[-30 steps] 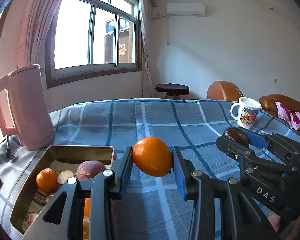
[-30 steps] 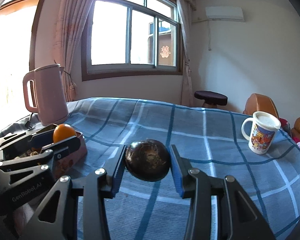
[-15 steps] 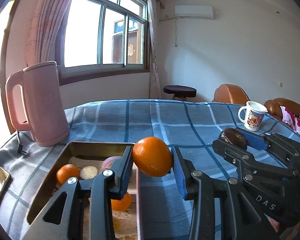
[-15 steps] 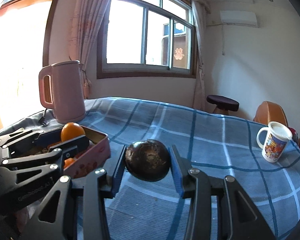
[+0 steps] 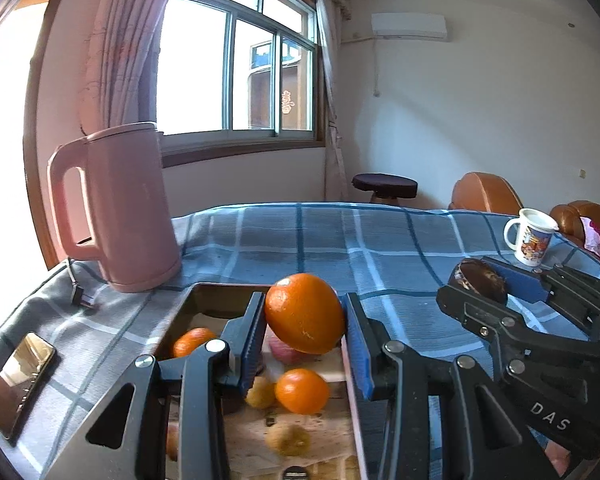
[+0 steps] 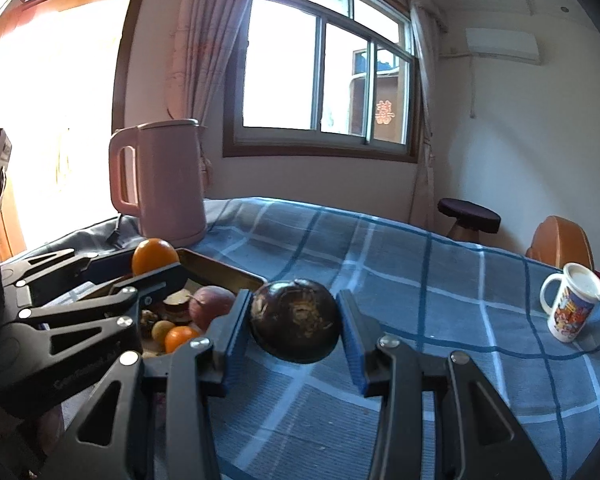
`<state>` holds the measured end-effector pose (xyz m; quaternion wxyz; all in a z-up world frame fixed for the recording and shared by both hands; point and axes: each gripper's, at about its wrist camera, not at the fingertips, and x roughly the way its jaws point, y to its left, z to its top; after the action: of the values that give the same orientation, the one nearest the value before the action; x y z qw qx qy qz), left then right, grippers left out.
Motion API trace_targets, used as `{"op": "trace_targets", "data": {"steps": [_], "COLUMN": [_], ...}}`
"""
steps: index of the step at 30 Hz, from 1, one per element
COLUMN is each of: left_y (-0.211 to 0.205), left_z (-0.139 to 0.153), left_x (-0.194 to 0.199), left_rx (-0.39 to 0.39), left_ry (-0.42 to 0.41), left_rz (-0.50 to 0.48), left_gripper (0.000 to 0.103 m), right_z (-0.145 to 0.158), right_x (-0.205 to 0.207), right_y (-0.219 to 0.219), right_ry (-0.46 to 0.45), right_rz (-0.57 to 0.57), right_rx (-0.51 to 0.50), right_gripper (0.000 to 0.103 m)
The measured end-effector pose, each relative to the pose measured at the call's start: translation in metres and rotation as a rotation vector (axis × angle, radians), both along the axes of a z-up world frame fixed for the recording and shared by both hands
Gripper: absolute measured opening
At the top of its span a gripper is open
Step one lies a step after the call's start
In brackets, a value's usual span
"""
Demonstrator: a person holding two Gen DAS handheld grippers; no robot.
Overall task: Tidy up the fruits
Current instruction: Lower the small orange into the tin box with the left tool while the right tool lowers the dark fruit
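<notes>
My left gripper is shut on an orange and hangs over the metal tray, which holds several small fruits, among them a small orange and a reddish round fruit. In the right wrist view my right gripper is shut on a dark purple round fruit, above the blue checked cloth just right of the tray. Each gripper shows in the other's view: the right gripper with its dark fruit at the right, the left gripper with the orange at the left.
A pink kettle stands behind the tray, its plug on the cloth. A phone lies at the left edge. A printed white mug stands at the far right. Chairs and a stool are beyond the table.
Both grippers have moved left with their fruits. The tray has slid from the left side to directly beneath the left gripper's orange; the kettle looms closer.
</notes>
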<state>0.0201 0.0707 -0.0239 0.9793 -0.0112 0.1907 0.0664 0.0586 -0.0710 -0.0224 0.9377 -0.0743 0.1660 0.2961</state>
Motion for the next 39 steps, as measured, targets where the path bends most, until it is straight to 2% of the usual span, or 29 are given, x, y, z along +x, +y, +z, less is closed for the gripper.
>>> {"op": "trace_targets", "data": {"steps": [25,39], "left_y": [0.060,0.080], "left_z": [-0.007,-0.016], "left_x": [-0.009,-0.011], "left_rx": [-0.002,-0.014], "left_ry": [0.056,0.104], "left_rz": [0.133,0.163], "left_gripper": [0.040,0.040], "right_z": [-0.002,-0.017], "right_x": [-0.016,-0.012], "right_y": [0.069,0.099], "right_ry": [-0.008,0.062], "right_rz": [0.138,0.181], "right_rx": [-0.058,-0.094], "right_gripper": [0.045,0.045]}}
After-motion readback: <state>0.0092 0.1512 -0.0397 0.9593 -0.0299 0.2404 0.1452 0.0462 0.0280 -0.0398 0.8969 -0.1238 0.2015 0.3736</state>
